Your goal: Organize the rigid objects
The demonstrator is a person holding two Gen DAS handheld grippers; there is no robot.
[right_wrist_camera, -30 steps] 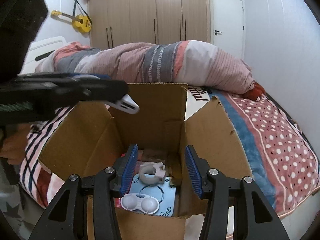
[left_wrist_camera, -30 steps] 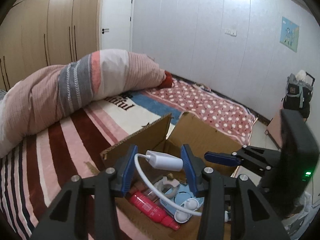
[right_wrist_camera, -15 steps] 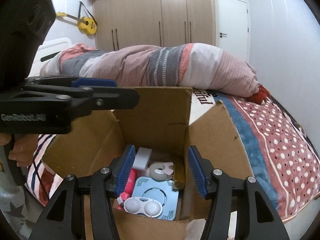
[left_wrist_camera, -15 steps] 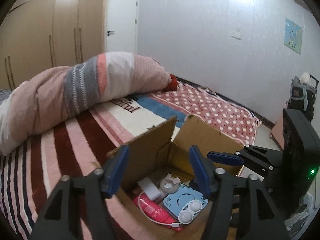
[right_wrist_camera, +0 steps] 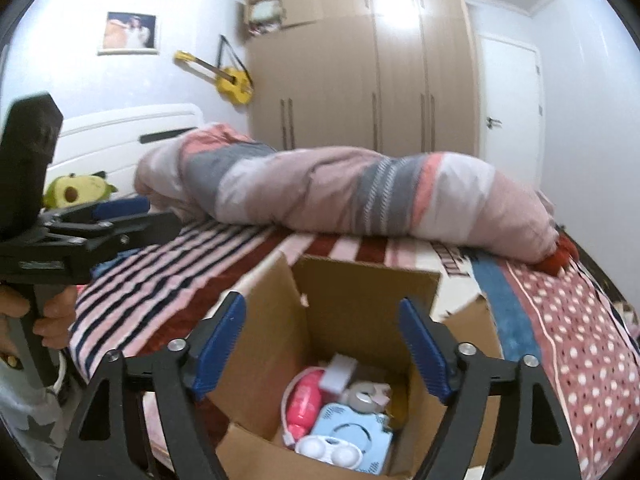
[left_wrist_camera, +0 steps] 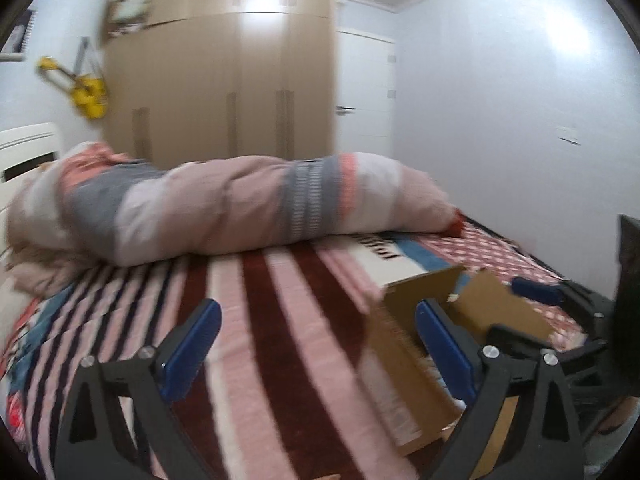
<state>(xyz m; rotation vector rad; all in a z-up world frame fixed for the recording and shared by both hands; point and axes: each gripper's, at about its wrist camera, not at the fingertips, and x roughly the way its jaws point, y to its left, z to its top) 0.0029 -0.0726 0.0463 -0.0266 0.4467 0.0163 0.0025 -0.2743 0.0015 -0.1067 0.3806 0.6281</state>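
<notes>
An open cardboard box (right_wrist_camera: 360, 292) stands on the striped bed. In it lie a pink bottle (right_wrist_camera: 306, 398), a white charger block (right_wrist_camera: 340, 372) with its cable, a tape roll (right_wrist_camera: 362, 398), a pale blue device (right_wrist_camera: 352, 436) and a white two-lidded case (right_wrist_camera: 332, 454). My right gripper (right_wrist_camera: 322, 312) hovers over the box, jaws opening, nothing between them. My left gripper (left_wrist_camera: 316, 320) points at the striped blanket left of the box (left_wrist_camera: 408, 360), jaws opening wide and empty. In the right wrist view the left gripper (right_wrist_camera: 148, 216) is held by a hand (right_wrist_camera: 48, 320) at the far left.
A rolled striped quilt (right_wrist_camera: 360, 196) lies across the bed behind the box. Beyond it stand a wooden wardrobe (right_wrist_camera: 376, 72), a white door (right_wrist_camera: 508, 100) and a yellow guitar (right_wrist_camera: 232, 80) on the wall. An avocado plush toy (right_wrist_camera: 76, 190) sits by the white headboard (right_wrist_camera: 120, 132).
The left gripper let go of the white charger, which dropped into the box, then swung left over the blanket. Both pairs of jaws spread wider. The right gripper rose a little.
</notes>
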